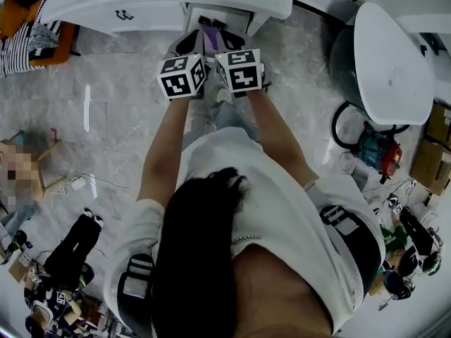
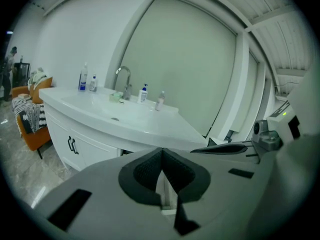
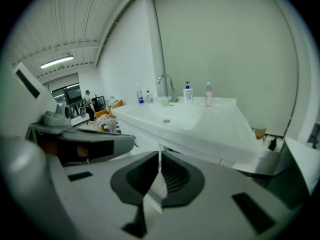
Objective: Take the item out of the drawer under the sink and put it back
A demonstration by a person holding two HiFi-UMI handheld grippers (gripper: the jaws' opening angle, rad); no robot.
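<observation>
The white sink cabinet [image 1: 141, 5] stands just ahead of me, and its drawer [image 1: 215, 16] below the basin looks pulled out a little. Both grippers are held side by side in front of that drawer. My left gripper [image 1: 192, 42] is shut with nothing between its pads [image 2: 150, 169]. My right gripper [image 1: 231, 41] is shut and empty too, its pads [image 3: 172, 176] meeting in the right gripper view. A purple patch [image 1: 211, 37] shows between the two gripper noses; I cannot tell what it is. The inside of the drawer is hidden.
The counter [image 2: 125, 116] carries a faucet [image 2: 124, 79] and several bottles [image 3: 188, 91]. A cabinet door with a black handle [image 2: 72, 145] is to the left. An orange chair [image 1: 35, 27] stands far left, a white oval tub [image 1: 391, 62] right, a tool [image 1: 377, 150] on the floor.
</observation>
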